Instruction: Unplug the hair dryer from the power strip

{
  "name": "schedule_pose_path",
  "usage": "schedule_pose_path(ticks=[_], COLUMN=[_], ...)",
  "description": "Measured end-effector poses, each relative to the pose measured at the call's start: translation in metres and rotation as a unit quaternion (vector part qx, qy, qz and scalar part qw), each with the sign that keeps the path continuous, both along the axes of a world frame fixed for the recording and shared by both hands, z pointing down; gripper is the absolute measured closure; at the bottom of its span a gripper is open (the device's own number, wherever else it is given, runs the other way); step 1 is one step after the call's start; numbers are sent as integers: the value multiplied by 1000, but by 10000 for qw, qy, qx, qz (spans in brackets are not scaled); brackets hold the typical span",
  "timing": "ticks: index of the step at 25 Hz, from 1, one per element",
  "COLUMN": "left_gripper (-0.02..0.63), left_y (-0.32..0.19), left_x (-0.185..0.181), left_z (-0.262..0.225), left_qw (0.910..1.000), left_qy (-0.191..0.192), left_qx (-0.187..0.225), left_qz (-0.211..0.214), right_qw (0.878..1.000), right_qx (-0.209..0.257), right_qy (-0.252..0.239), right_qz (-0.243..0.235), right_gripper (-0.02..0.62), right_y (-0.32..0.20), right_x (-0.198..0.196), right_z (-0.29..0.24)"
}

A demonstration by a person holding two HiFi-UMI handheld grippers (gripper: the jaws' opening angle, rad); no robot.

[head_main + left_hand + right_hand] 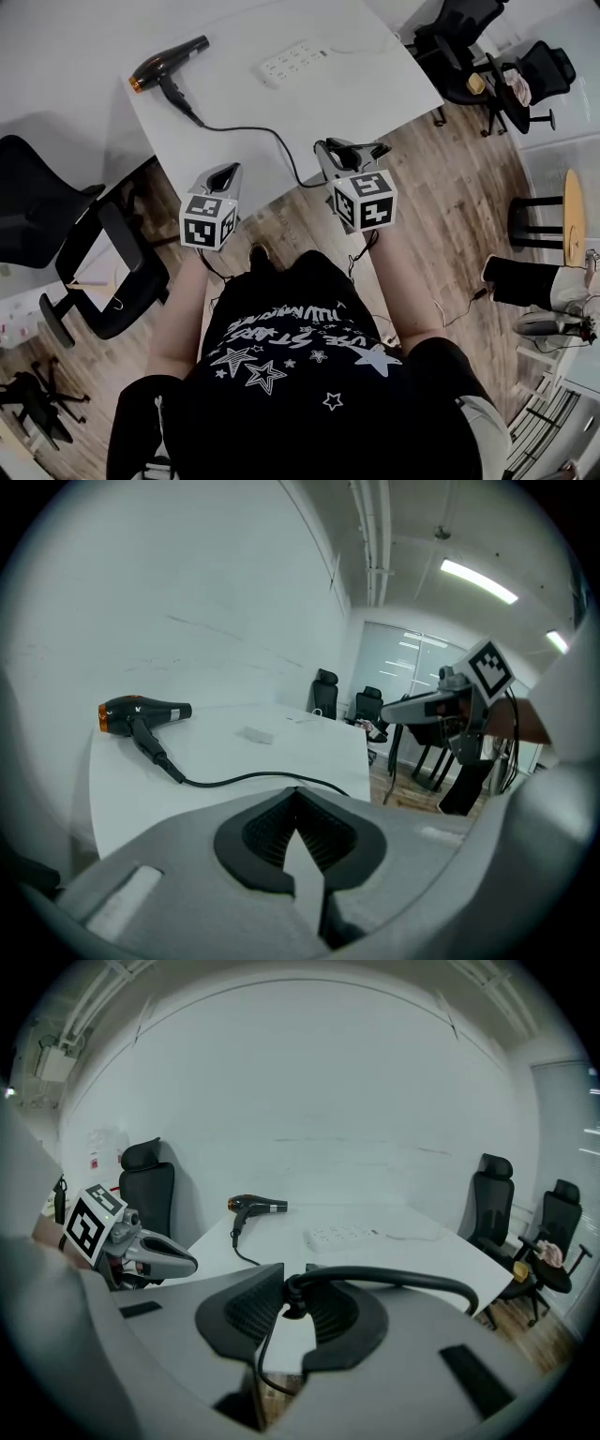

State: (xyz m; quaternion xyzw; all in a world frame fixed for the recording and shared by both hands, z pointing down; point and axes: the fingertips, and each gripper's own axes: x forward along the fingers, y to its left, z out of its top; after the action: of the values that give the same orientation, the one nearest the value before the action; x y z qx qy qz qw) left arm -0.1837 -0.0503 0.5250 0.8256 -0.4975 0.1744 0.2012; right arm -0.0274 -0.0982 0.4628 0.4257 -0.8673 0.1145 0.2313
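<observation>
The black hair dryer [167, 64] with an orange nozzle lies at the far left of the white table [234, 131]. The white power strip [292, 62] lies to its right with nothing plugged into it. The dryer's black cord [253, 131] runs off the table's near edge. My right gripper [352, 148] hovers past that edge, shut on the cord's free end [291, 1299]; a thick loop arcs right and a thin strand hangs down. My left gripper [230, 171] hangs beside it over the table's near corner, its jaws [298, 794] shut and holding nothing.
A black office chair [37, 202] stands left of the table, and more chairs [469, 56] crowd its far right corner. A round wooden stool [572, 216] is on the wooden floor at right. The person's torso fills the lower middle of the head view.
</observation>
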Motion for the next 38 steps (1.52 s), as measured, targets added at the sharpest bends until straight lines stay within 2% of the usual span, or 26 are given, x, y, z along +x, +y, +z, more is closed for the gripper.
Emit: schedule_pose_path(ticks=[7,12,21,30,38], left_gripper=[598,598,598,598,598], left_y=[3,14,69,120,157], left_x=[8,29,74,90,110], left_z=[15,3,-27,-38,-42], left_qw=[9998,9999,9993,9990,9990], left_qy=[45,-23,-265,-374,-323], left_qx=[-192,-136,160,264,320], left_qz=[-32,74,196,12,-52], right_qw=[9998,9993,9985,9979,9973], right_qx=[-168,-287,-244,-274,-299], right_qy=[-52,-249,-486,-581,-635], right_qz=[-22,49,-17,-69,-201], right_gripper=[515,515,515,515,514], right_y=[7,27,81,120,157], right_x=[4,21,53,73,83], right_z=[16,19,12,18,19])
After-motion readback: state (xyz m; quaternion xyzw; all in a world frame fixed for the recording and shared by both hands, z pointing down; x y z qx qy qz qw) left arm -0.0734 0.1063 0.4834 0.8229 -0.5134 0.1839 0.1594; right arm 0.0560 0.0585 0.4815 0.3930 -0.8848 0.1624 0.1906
